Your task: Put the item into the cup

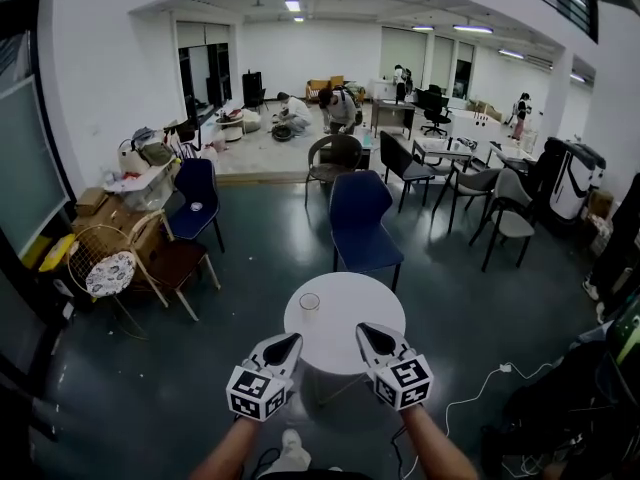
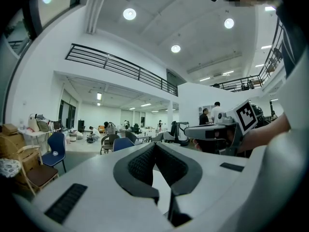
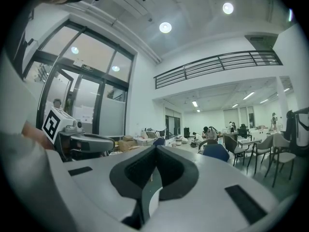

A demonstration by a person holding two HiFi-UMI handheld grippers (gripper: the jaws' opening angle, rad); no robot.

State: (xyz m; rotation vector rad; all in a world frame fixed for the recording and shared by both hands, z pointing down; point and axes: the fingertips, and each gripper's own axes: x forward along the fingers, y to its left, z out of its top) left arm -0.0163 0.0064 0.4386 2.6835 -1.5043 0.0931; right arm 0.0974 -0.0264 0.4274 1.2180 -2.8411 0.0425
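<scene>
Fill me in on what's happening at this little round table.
A person stands over a round white table with a gripper in each hand. The left gripper and the right gripper both hover by the table's near edge, jaws together with nothing between them. A clear cup stands upright on the table's left part, untouched. The item meant for the cup cannot be seen in any view, so nothing has been picked up yet.

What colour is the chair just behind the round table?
Dark blue chair, behind the white round table; the head view shows it best.
</scene>
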